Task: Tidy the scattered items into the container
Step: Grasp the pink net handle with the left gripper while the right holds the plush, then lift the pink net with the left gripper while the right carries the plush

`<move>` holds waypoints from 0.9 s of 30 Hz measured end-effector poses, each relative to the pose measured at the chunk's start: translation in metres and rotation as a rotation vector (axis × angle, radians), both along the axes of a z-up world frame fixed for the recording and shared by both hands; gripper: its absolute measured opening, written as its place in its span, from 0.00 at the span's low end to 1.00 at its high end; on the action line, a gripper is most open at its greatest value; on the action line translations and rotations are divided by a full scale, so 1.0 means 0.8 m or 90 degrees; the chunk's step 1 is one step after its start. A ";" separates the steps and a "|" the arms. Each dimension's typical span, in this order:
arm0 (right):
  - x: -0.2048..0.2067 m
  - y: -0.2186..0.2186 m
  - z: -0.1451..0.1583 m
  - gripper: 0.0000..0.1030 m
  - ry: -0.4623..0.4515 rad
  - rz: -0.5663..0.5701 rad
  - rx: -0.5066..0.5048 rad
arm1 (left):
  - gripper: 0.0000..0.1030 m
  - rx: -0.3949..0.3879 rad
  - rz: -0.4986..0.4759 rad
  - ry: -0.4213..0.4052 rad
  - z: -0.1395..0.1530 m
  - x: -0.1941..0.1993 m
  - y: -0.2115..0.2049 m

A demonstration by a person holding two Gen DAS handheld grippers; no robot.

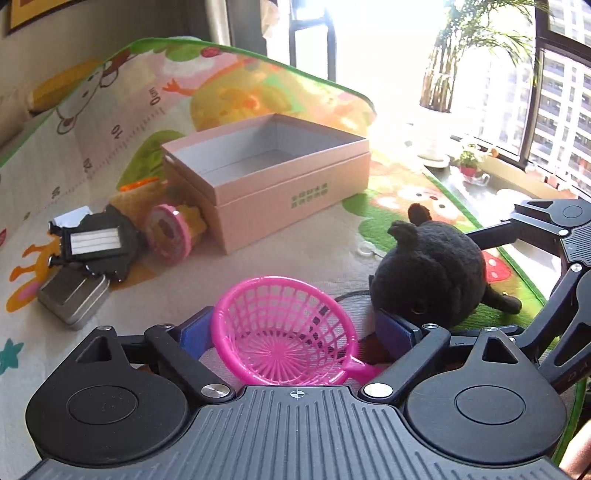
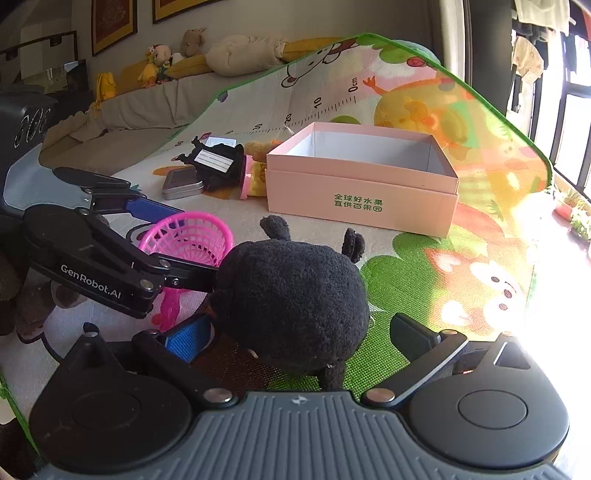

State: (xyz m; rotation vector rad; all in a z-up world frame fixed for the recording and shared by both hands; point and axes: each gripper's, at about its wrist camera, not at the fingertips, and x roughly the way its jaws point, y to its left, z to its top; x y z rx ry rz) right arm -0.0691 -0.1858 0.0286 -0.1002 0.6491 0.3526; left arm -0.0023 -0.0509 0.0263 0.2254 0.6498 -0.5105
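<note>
Both grippers set around their toys on the play mat (image 1: 295,229).

My left gripper (image 1: 295,332) is spread around the pink basket (image 1: 284,325); my right gripper (image 2: 299,336) is spread around the black plush (image 2: 291,295). I should close gently and centred, then lift toward the empty pink box (image 1: 295,177) just ahead.

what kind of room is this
Most likely a home living room used as a play area: a cartoon play mat covers the floor, stuffed toys sit on a sofa, and framed pictures hang above.

Home living room: sofa (image 2: 147,103), play mat (image 2: 424,280), framed pictures (image 2: 112,24).
</note>
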 end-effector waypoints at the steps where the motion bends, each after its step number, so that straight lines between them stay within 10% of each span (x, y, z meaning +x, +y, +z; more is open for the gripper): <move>1: -0.001 0.001 0.001 1.00 -0.004 0.006 -0.005 | 0.94 -0.005 0.010 -0.002 0.003 -0.002 0.002; 16: 0.010 -0.007 0.027 0.81 -0.028 -0.013 -0.011 | 1.00 -0.105 0.229 0.074 0.023 -0.045 0.022; 27: -0.016 -0.045 0.045 0.81 -0.032 -0.057 0.000 | 1.00 0.073 0.170 0.050 -0.011 -0.038 -0.014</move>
